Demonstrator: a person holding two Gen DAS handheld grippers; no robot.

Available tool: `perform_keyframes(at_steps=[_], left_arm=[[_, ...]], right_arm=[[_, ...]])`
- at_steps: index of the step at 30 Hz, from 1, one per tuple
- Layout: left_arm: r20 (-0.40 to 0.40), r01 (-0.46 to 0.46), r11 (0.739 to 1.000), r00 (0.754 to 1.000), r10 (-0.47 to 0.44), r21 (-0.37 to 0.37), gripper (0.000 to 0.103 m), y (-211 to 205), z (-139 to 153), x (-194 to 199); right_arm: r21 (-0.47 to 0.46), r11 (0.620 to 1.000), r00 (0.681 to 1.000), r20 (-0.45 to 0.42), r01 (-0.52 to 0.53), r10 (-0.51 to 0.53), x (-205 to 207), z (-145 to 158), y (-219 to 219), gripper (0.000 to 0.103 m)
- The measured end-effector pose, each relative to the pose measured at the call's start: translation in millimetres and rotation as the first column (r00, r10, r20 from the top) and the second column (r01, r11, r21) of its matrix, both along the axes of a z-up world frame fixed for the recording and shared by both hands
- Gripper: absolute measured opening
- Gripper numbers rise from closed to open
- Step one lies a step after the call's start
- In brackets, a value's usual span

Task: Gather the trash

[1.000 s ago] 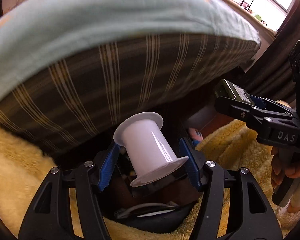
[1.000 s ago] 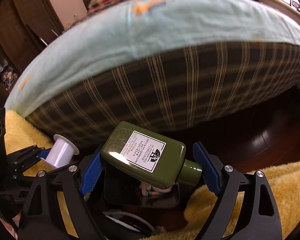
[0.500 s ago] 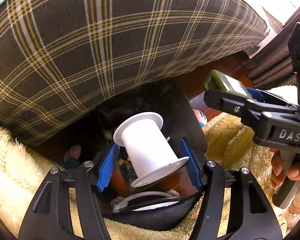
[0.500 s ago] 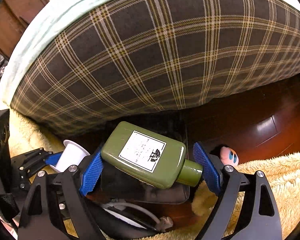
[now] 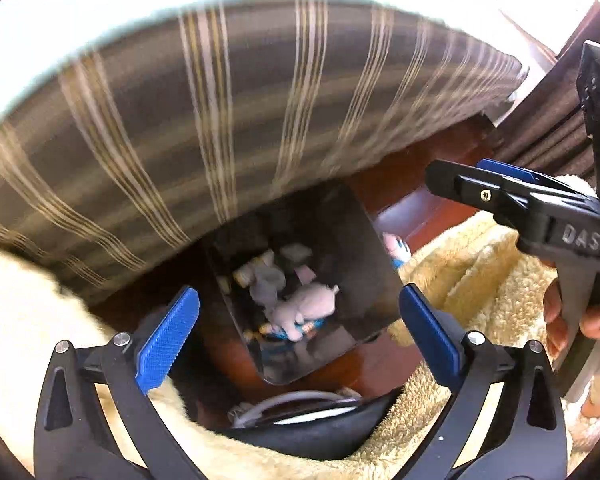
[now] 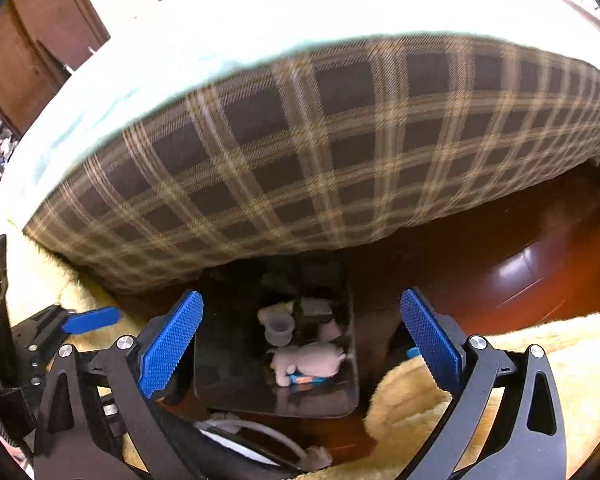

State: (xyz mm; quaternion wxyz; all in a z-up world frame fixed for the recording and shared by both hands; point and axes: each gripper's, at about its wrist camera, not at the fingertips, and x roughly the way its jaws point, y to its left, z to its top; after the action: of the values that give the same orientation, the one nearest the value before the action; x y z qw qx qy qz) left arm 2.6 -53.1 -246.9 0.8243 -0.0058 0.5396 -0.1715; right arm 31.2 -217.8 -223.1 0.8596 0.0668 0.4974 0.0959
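Note:
A dark square trash bin (image 5: 364,240) stands on the wooden floor at the foot of the bed and holds several pieces of trash. The white spool (image 6: 278,326) lies inside it among pale crumpled scraps (image 5: 304,304); the spool also shows in the left wrist view (image 5: 266,284). The green bottle is dim in the bin's dark back part (image 6: 314,308). My left gripper (image 5: 298,334) is open and empty above the bin. My right gripper (image 6: 300,340) is open and empty above the bin (image 6: 340,404); it shows from the side in the left wrist view (image 5: 460,184).
A bed with a plaid side (image 6: 340,152) and pale sheet rises behind the bin. A yellow fluffy rug (image 5: 460,264) lies on both sides. A pink toy (image 5: 392,244) sits by the bin's right side. A black object with white cable (image 6: 240,440) lies just below the grippers.
Both grippers have opened. The white spool left the left gripper and the green bottle left the right gripper; both now lie in the bin. Both cameras tilted up a little.

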Motion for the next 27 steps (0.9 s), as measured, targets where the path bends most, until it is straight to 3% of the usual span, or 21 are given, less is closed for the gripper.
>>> perform_keyframes(at_steps=[5, 10, 13, 18, 23, 27], left_arm=[[0.103, -0.049, 0.999, 0.993, 0.048, 0.005, 0.095, 18.0, 38.4, -3.4], [0.238, -0.099, 0.995, 0.967, 0.096, 0.000, 0.095, 27.5, 86.4, -4.2], [0.325, -0.124, 0.992, 0.938, 0.122, -0.015, 0.095, 32.8, 119.1, -5.7], [0.467, -0.157, 0.987, 0.870, 0.158, -0.042, 0.095, 39.8, 167.0, -13.3], [0.551, -0.179, 0.983, 0.816, 0.177, -0.050, 0.095, 40.7, 197.7, -16.0], [0.583, -0.189, 0.979, 0.788, 0.197, -0.075, 0.095, 40.4, 218.0, -21.3]], right_arm=[[-0.018, 1.000, 0.993, 0.117, 0.025, -0.023, -9.0, 40.2, -8.3, 0.100], [-0.045, 0.998, 0.966, 0.256, 0.042, -0.030, -20.8, 85.1, -9.9, 0.100], [-0.065, 0.996, 0.939, 0.343, 0.063, -0.037, -27.1, 112.6, -10.9, 0.100], [-0.072, 0.993, 0.882, 0.469, 0.089, -0.045, -38.4, 154.2, -10.6, 0.100], [-0.014, 0.996, 0.854, 0.515, 0.090, -0.070, -45.7, 171.7, -14.0, 0.100], [-0.020, 0.994, 0.835, 0.545, 0.104, -0.076, -51.7, 177.3, -9.9, 0.100]])
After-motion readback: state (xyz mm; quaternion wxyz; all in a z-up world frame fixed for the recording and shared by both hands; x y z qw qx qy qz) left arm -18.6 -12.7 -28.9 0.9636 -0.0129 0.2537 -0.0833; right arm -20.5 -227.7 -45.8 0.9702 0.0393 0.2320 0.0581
